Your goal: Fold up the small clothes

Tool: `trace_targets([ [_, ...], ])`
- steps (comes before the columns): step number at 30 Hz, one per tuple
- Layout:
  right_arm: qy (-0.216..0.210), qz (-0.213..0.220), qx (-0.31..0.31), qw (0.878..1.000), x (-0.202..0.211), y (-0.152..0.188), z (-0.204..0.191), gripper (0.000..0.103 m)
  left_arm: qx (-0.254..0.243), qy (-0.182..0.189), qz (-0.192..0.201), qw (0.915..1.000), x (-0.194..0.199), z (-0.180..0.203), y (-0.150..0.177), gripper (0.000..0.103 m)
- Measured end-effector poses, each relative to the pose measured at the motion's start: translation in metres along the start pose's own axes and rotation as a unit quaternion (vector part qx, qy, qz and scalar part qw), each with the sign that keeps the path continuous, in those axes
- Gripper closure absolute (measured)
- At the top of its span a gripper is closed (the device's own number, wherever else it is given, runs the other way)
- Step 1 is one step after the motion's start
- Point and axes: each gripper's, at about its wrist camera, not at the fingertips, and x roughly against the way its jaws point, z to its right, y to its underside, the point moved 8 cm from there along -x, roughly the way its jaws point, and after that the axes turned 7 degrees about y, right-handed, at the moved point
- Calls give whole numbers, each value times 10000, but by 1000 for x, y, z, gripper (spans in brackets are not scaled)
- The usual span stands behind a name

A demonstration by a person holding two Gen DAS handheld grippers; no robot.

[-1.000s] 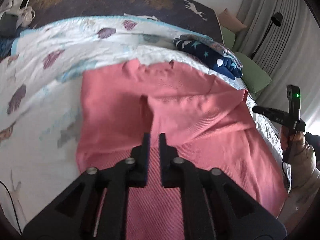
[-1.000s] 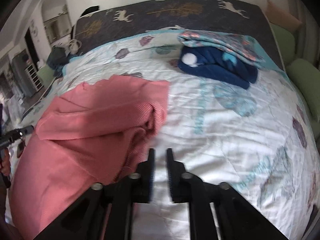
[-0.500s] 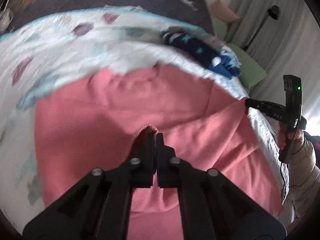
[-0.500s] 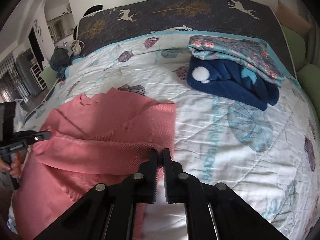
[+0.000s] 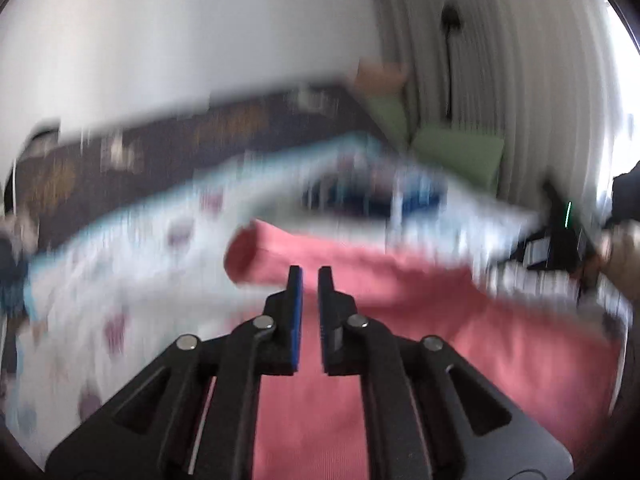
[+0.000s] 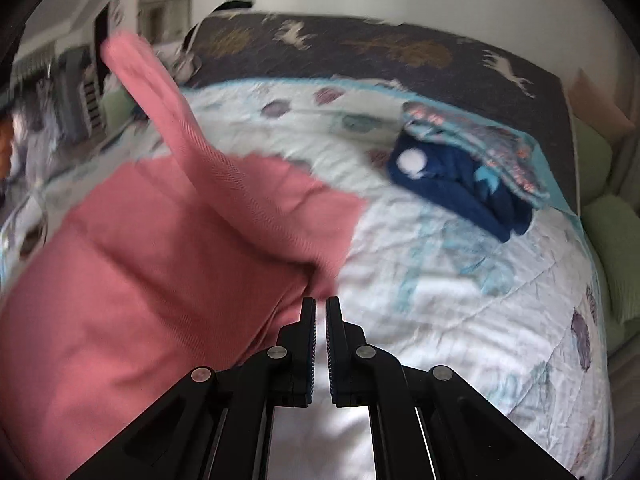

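Observation:
A pink ribbed garment point(image 6: 168, 248) lies on the bed's white patterned quilt point(image 6: 460, 304); one sleeve stands up in the air at the upper left point(image 6: 148, 80). My right gripper point(image 6: 321, 304) is at the garment's right edge, jaws a narrow gap apart with nothing seen between them. In the blurred left wrist view the pink garment point(image 5: 440, 320) spreads below my left gripper point(image 5: 310, 274), whose jaws are a small gap apart and empty above the cloth. The right gripper shows at that view's right edge point(image 5: 560, 236).
A folded stack of a navy garment point(image 6: 452, 184) under a teal patterned one point(image 6: 480, 140) sits at the quilt's far right. A dark deer-print blanket point(image 6: 360, 48) covers the bed's head. Green cushions point(image 6: 600, 208) lie along the right side.
Both grippers, shut on the pink cloth half a second ago, now stand slightly apart. The left gripper has swung up fast, blurring its view. A sleeve has been flung up at the left.

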Motion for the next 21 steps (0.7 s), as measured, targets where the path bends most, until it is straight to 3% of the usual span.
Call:
trace_targets([
  [2, -60, -145, 81, 9998, -1, 12, -3, 99, 493, -256, -840, 9949, -8, -14, 73, 94],
  [4, -141, -210, -19, 9997, 0, 16, -2, 99, 1297, -218, -1181, 9843, -6, -29, 119, 94],
  [6, -155, -182, -203, 9995, 2, 13, 5, 99, 1929, -244, -1205, 9735, 0, -42, 137, 94],
  [9, -300, -114, -549, 9980, 4, -3, 13, 98, 2252, -287, -978, 9690, 10, -57, 127, 89],
  [11, -402, -84, -627, 9972, 3, -17, 13, 96, 2261, -318, -792, 9704, 8, -64, 104, 57],
  [12, -421, -89, -593, 9973, 1, -22, 11, 95, 2218, -322, -671, 9723, 4, -67, 92, 50],
  [13, -452, -114, -523, 9975, -1, -27, 7, 90, 2151, -325, -581, 9743, -3, -67, 83, 42],
  [16, -537, -231, -185, 9981, -12, -39, -9, 68, 1999, -215, -698, 9771, -35, -67, 59, 32],
  [17, -405, -281, 3, 9988, -19, -41, -13, 61, 2095, -150, -950, 9731, -54, -70, 59, 30],
  [19, -136, -370, 309, 9987, -31, -41, -16, 61, 2428, -86, -1322, 9610, -78, -74, 65, 30],
  [21, -103, -463, 457, 9978, -41, -40, -19, 61, 2909, 85, -1643, 9425, -105, -74, 76, 31],
])
